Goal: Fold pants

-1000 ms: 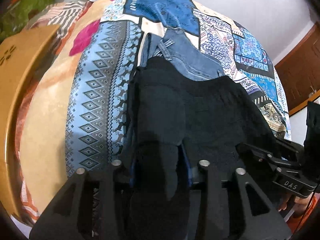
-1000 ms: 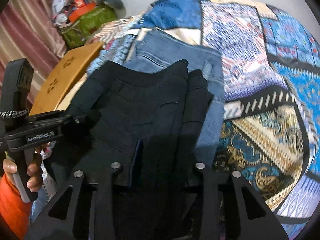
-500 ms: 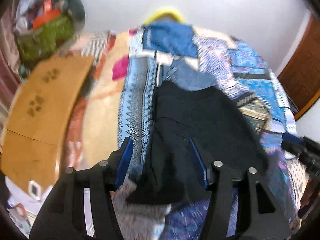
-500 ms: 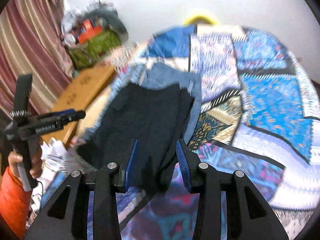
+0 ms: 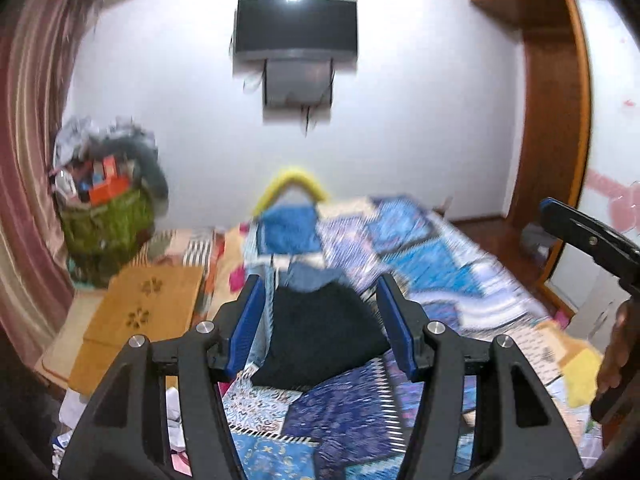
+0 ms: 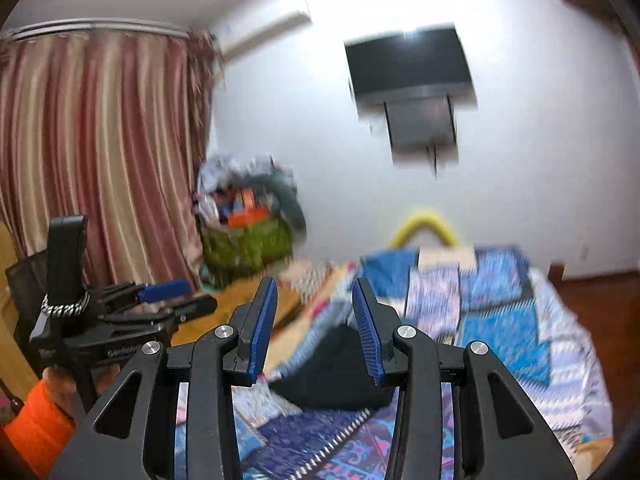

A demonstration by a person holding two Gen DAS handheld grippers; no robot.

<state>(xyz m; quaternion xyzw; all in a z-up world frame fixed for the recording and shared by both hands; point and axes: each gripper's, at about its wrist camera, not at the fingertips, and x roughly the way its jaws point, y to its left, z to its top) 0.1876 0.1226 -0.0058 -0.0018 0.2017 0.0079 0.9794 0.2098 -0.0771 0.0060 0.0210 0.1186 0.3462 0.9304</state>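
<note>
both tongs, left (image 5: 320, 300) and right (image 6: 314, 304), had let go and lifted away open, leaving the black pants (image 5: 320, 336) folded on the bed (image 5: 440, 256); folding looked done.

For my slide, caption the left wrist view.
Open left gripper raised above folded black pants on the patchwork bedspread.

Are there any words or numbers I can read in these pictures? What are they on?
"GenRobot": white print on the side of the left gripper, blurred and partly cut off, so the ending is unclear.
Boxes in the green basket: too blurred to read.
TV: no readable text.
</note>
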